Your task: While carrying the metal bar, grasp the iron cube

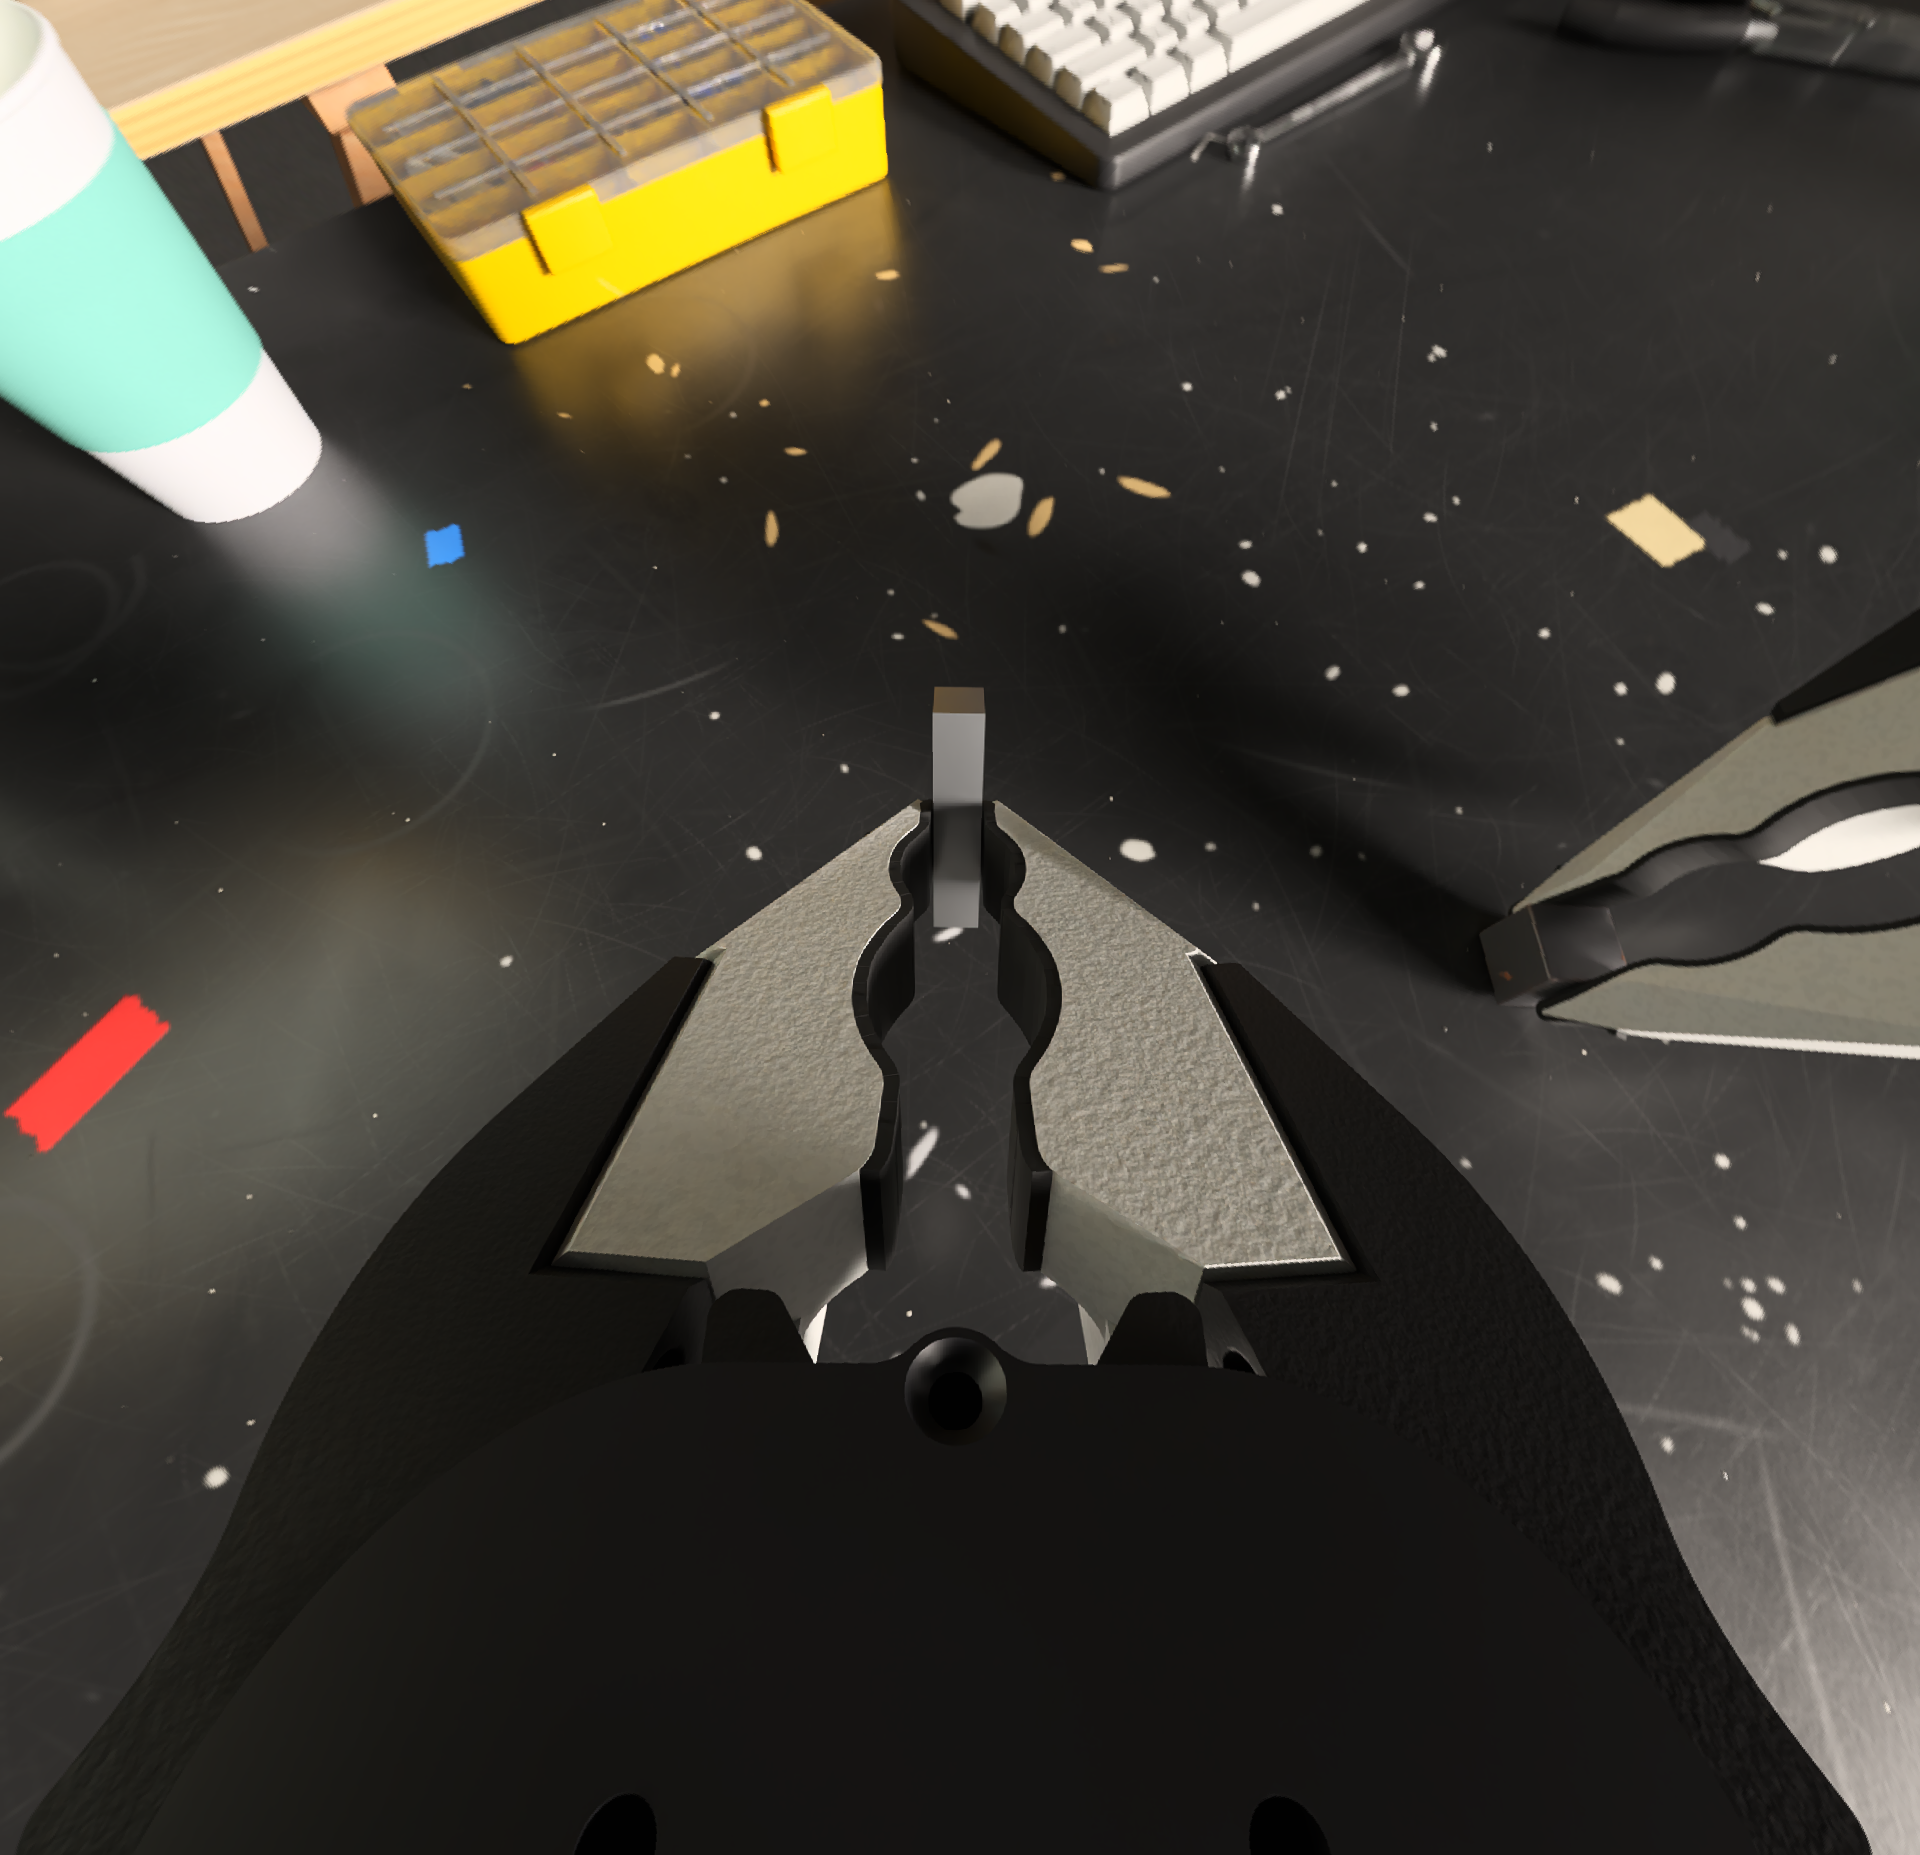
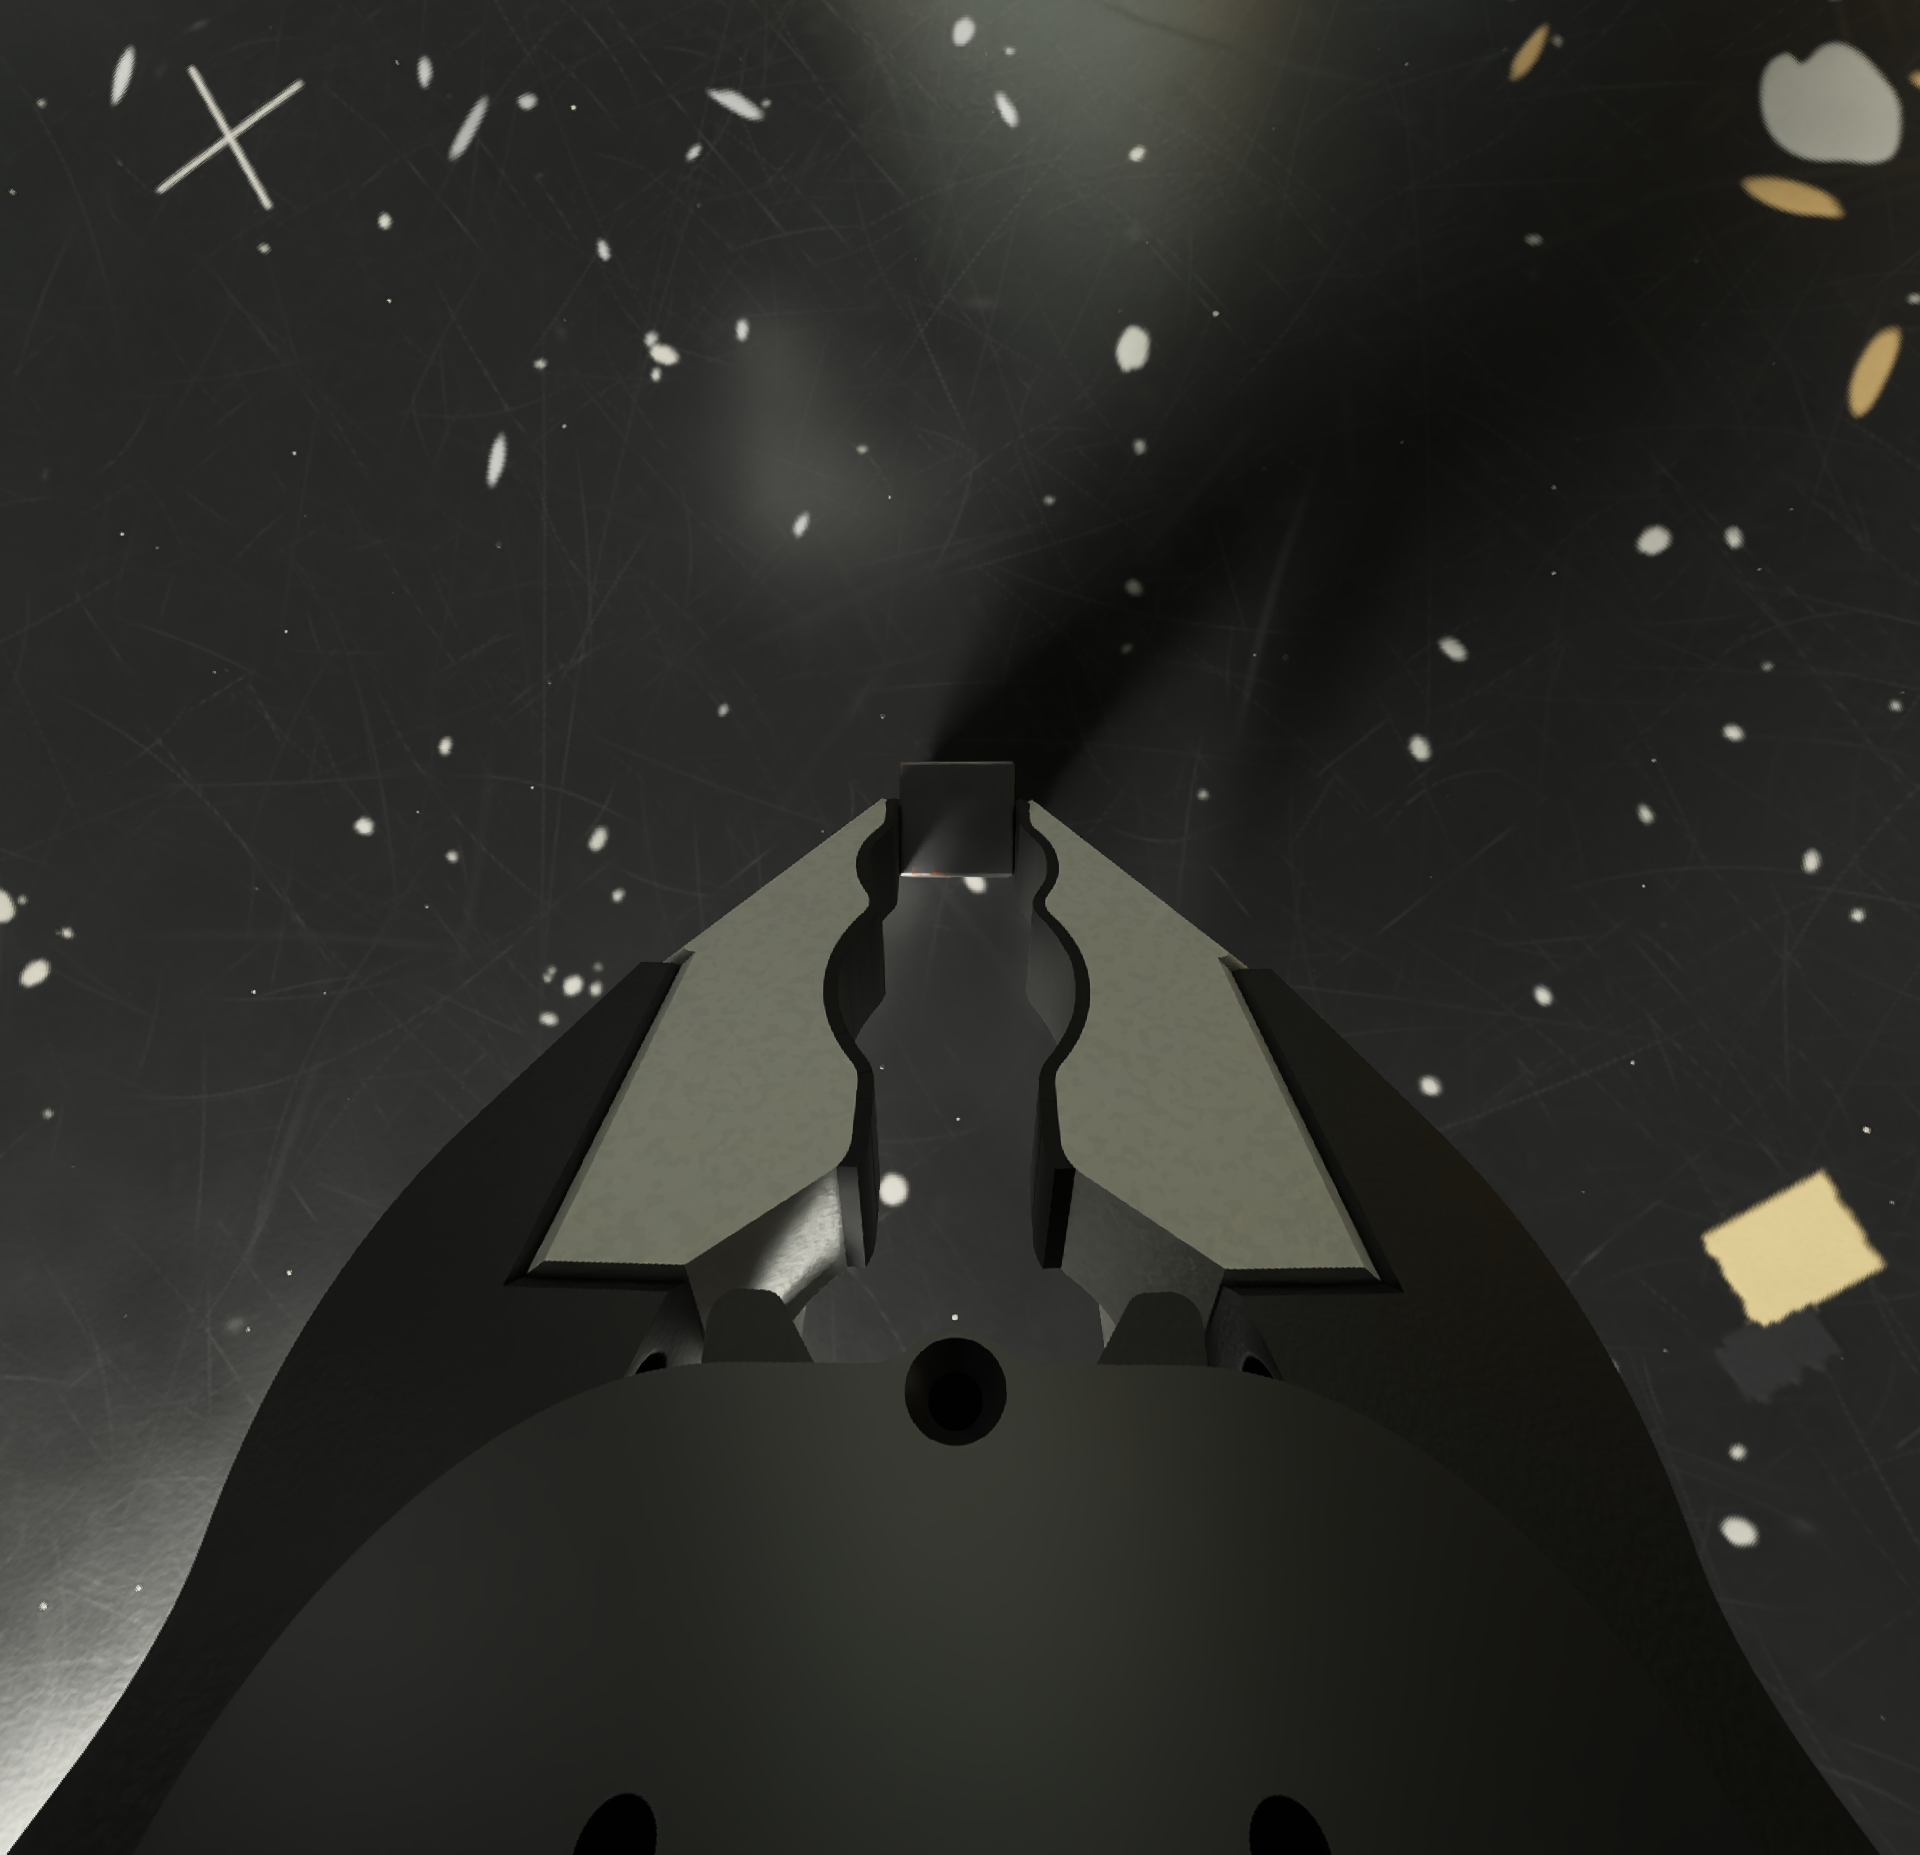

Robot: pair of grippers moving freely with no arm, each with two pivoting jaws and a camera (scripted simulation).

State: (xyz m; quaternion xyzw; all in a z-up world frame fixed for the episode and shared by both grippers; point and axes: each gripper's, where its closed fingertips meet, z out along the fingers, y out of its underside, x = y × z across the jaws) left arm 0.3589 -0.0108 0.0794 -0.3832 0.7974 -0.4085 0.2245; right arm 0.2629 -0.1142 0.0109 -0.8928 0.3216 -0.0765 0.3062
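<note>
Speckled black tabletop (image 1: 1351, 371) lies under me, scratched and paint-flecked; my left gripper (image 1: 957, 849) is clamped on the metal bar (image 1: 957, 766), a pale grey, square-ended strip poking past my fingertips; my right gripper (image 2: 956, 839) pinches the iron cube (image 2: 956, 816), small, dark, dull-faced, between its tips, low over the table.

Workshop bench: scratched, paint-flecked black top (image 1: 1351, 351), yellow parts organizer (image 1: 644, 153), pliers (image 1: 1704, 23), wrench (image 1: 1320, 96), keyboard (image 1: 1174, 8)
</note>
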